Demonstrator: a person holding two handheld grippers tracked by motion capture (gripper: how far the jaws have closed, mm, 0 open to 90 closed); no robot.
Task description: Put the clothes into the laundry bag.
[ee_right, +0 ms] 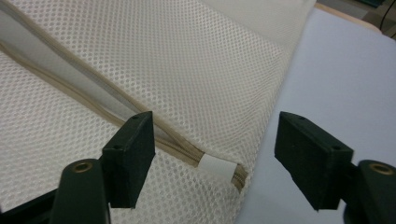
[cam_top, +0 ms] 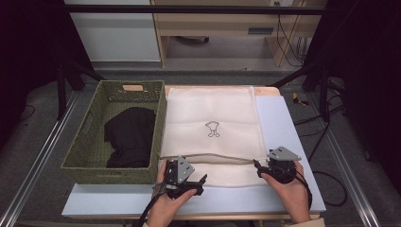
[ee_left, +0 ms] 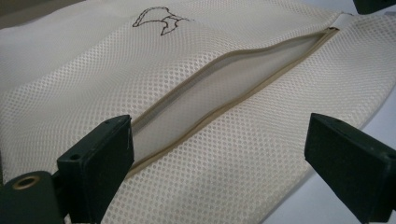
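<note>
Flanking cream mesh bag [cam_top: 213, 127] w/ unzipped slit [ee_left: 224, 93] — both grippers wide.

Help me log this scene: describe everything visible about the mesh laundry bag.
The mesh laundry bag is cream, honeycomb-weave fabric, lying flat on the pale blue table top beside the green woven basket. A small dark outline logo marks its middle. Its tan-edged zipper opening near the front gapes open, ending at a white tab. The left tool and right tool, jaws open, sit at the opening's two ends.

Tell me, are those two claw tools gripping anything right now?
No. The left gripper and right gripper both stand open over the mesh laundry bag, near its open zipper slit, holding nothing.
</note>
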